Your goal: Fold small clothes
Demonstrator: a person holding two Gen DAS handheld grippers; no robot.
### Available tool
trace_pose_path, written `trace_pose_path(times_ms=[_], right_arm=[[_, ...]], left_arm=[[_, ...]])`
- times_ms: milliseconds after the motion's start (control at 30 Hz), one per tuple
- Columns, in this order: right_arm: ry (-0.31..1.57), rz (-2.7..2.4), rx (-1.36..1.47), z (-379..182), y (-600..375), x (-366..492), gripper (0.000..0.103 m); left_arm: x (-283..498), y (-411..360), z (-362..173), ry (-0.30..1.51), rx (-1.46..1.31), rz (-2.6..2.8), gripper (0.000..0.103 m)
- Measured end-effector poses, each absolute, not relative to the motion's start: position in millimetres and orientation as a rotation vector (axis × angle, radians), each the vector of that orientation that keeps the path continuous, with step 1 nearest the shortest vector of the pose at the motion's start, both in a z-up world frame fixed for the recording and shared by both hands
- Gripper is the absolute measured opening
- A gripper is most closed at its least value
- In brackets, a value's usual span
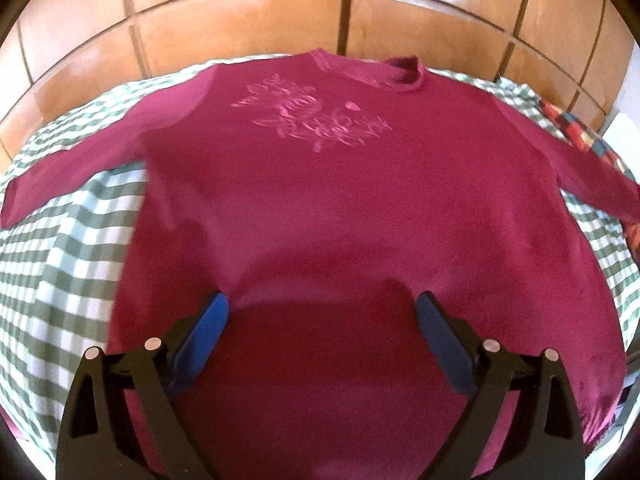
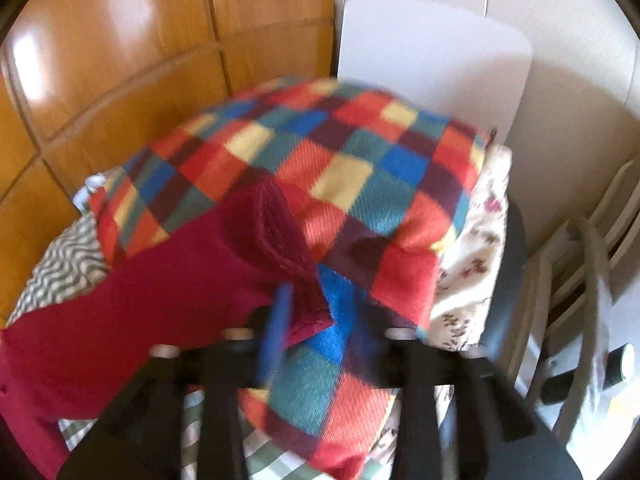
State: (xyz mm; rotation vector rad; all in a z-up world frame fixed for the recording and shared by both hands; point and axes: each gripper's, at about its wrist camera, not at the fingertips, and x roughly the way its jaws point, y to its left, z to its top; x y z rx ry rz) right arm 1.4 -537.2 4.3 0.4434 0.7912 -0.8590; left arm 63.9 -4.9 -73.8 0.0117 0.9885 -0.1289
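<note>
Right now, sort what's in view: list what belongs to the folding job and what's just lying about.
For the job:
- maroon sweatshirt
- its sleeve cuff
- left gripper
- right gripper

Lying about:
- multicolour checked blanket
- green gingham sheet
- floral cloth
- white chair

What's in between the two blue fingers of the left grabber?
Only the maroon sweater shows between the left gripper fingers, its lower part spread flat beneath them. The left wrist view shows the fingers apart, pinching nothing.

Glossy wooden panelled wall (image 1: 240,20) meets a white wall (image 2: 560,40).
</note>
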Motion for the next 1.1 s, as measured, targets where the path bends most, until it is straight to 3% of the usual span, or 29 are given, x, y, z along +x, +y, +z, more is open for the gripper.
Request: trace_pose_path(times_ms=[167,367,433,467,533,567,600,1100], right_arm=[[0.773,-0.574,0.428,14.0,-467.6,12.3,0.063],[0.943,-0.121,0.512,-37.3,-341.4,69.0,0.062],[0.988,-0.066,0.489,-53.9,-305.8,80.0,0.054],[1.028,-0.033,0.468,-66.0,-282.5,85.7,0.042],[1.026,-0.065,0.335,-71.1,-254.5,83.9,0.032],[1.020,-0.072,0.259,-69.5,-246.1,81.6,0.016],[1.029,-0.085,0.231,-68.7,-243.1,79.0,0.010],[1.021,-0.178,0.044,-67.0,-250.6,49.0,0.009]], left_arm=[[65.2,17.4,-67.0,0.944,-0.024,-0.063,0.095],[72.9,34.1,-63.4,0.924,-0.046,0.000,0.095],[72.4,38.1,-66.2,0.926,-0.029,0.022,0.095],[72.1,40.9,-68.6,0.935,-0.024,0.030,0.095],[70.1,48.5,-78.7,0.971,-0.032,0.042,0.095],[66.7,52.0,-83.0,0.977,-0.041,0.037,0.095],[61.9,54.0,-84.8,0.966,-0.040,0.030,0.095],[59.3,66.6,-88.7,1.001,-0.060,0.045,0.096]])
